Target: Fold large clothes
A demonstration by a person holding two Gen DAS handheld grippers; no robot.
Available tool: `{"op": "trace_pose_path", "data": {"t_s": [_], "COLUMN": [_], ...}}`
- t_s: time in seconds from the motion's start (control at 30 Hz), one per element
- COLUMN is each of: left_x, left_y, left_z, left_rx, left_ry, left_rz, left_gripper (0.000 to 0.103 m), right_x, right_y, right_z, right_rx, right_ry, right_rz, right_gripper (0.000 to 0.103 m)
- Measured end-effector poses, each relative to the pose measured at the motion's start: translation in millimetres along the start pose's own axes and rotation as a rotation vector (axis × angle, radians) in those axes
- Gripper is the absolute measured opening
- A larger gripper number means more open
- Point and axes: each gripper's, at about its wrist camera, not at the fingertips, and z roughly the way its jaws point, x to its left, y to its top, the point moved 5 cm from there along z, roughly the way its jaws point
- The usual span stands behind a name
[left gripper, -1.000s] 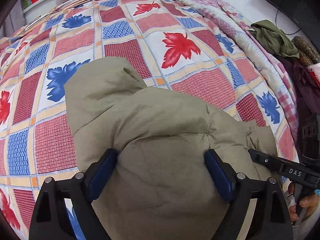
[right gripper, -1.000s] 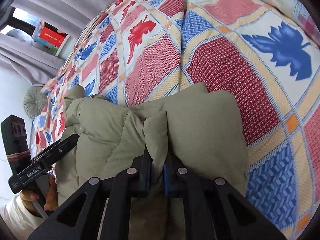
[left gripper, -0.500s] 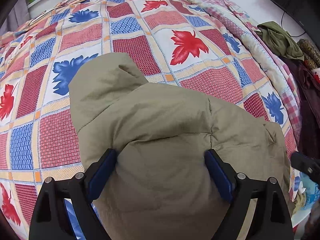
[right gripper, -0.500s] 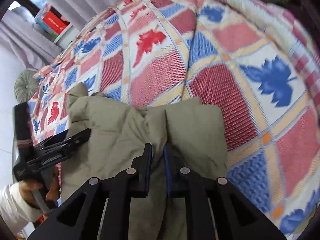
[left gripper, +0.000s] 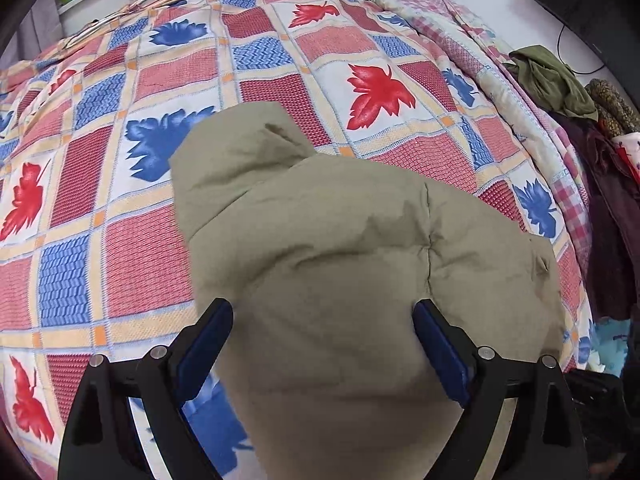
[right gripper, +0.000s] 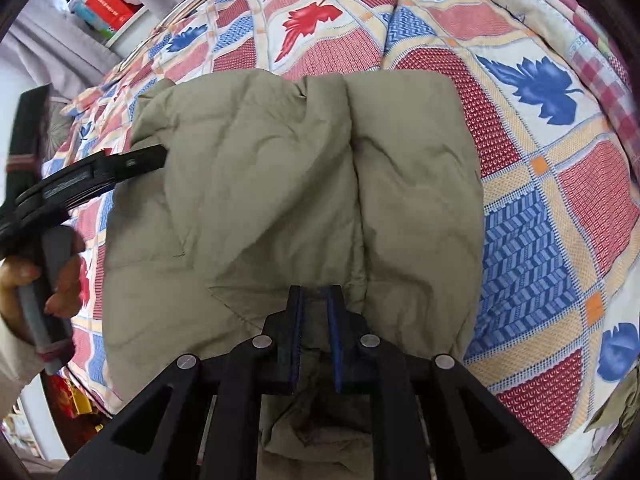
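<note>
**Two grippers hold a padded olive jacket over a patterned bed**

A puffy olive-green jacket [left gripper: 340, 264] lies bunched on a bed, filling the space straight ahead of both grippers.

The left gripper [left gripper: 322, 344] has its jaws spread wide, with a thick bulge of the jacket filling the gap between them. Its blue pads [left gripper: 208, 340] press into the padding on either side, so the wide jaws grip a fat fold. Ahead of this gripper the jacket runs up to a folded corner, and the bedspread begins just beyond it.

The right gripper [right gripper: 316, 320] has its jaws drawn narrow, pinching a thin fold of the jacket's edge between them. The jacket spreads away ahead of it in two padded panels parted by a deep crease that runs straight out from the jaws. To the left of this gripper, the other gripper comes in from the side, held by a hand [right gripper: 36, 280] with a pale sleeve, its black finger touching the jacket's far-left edge.

Under the jacket is a bedspread [left gripper: 132, 216] of red, blue and cream squares with red and blue leaves. To the right of the left gripper, past the bed's edge, lies a heap of other clothes [left gripper: 556, 84], dark green and maroon. Far ahead and left of the right gripper, a red box [right gripper: 110, 8] sits on a shelf beside grey curtains.
</note>
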Motion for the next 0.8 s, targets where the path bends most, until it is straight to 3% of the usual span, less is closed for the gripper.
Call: {"op": "trace_pose_path", "data": {"t_s": [0.4,0.43,0.47,0.5,0.53,0.7,0.8], "left_x": [34,37,39,41,43,48,52], "left_y": [-41,-44,-47,-49,-51,-58,-61], "left_z": [-38,-38,-37,-36,-35,-29,-25], "left_rx": [0.055,0.058,0.065,0.068,0.074,0.098,0.118], "left_ry": [0.001,0.0,-0.001,-0.003,-0.012,-0.09,-0.16], "left_rz": [-0.088,-0.098,-0.107,-0.118,-0.128,-0.175,-0.205], "left_gripper": [0.093,0.094,0.103,0.103,0.103,0.103,0.103], "right_x": [4,3,2,0,-1,-20,-36], "right_y": [9,11,12,13,16,20,23], "right_z": [-26,-31,-36,-41,-45,-56,-58], "right_rx": [0.017,0.009,0.001,-0.009,-0.017,-0.031,-0.046], "right_ry": [-0.038,-0.04,-0.04,-0.04,-0.042,-0.057,-0.037], "right_rz": [0.011,0.008,0.006,0.006,0.006,0.022,0.049], "right_gripper": [0.016,0.024,0.03,0.044,0.049,0.05,0.069]}}
